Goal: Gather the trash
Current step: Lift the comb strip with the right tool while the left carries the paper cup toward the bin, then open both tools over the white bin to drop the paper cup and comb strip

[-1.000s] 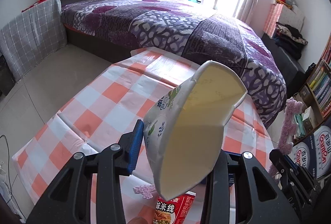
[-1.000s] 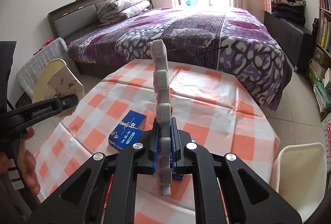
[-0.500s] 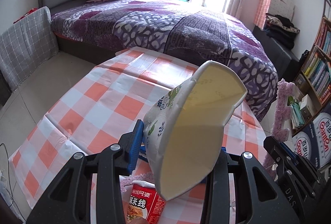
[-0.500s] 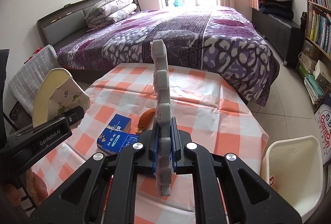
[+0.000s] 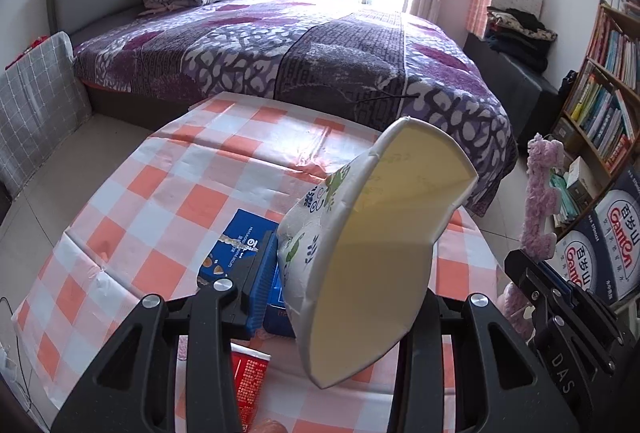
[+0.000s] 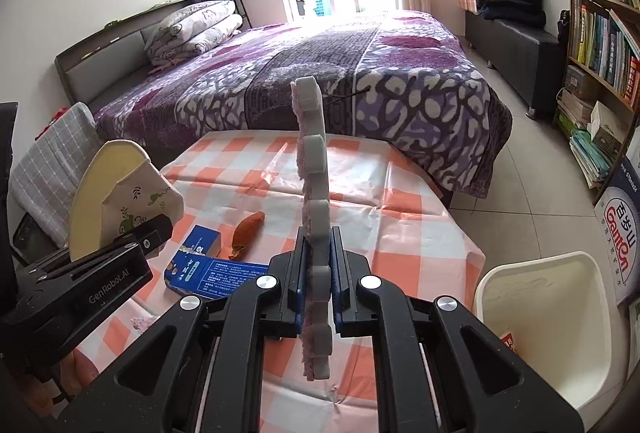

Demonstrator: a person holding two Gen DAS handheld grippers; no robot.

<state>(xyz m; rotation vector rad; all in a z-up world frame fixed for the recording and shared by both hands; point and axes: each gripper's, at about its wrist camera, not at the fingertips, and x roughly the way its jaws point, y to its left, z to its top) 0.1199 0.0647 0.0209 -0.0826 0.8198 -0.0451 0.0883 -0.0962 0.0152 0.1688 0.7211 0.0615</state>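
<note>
Two pieces of trash are gripped — a squashed paper bowl (image 5: pixel 372 257) in the left gripper (image 5: pixel 348 289), a pink foam strip (image 6: pixel 314 217) upright in the right gripper's (image 6: pixel 318 297) closed jaws — above the checked table (image 6: pixel 400 217). A blue box (image 6: pixel 208 265) lies near left; a white bin (image 6: pixel 552 317) stands right.

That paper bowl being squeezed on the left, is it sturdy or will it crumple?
Probably flimsy: the paper bowl is already squashed out of round where the left tool pinches it. It looks empty, so likely light. Its creased wall suggests a harder squeeze would fold it further, though it seems to hold without slipping.
</note>
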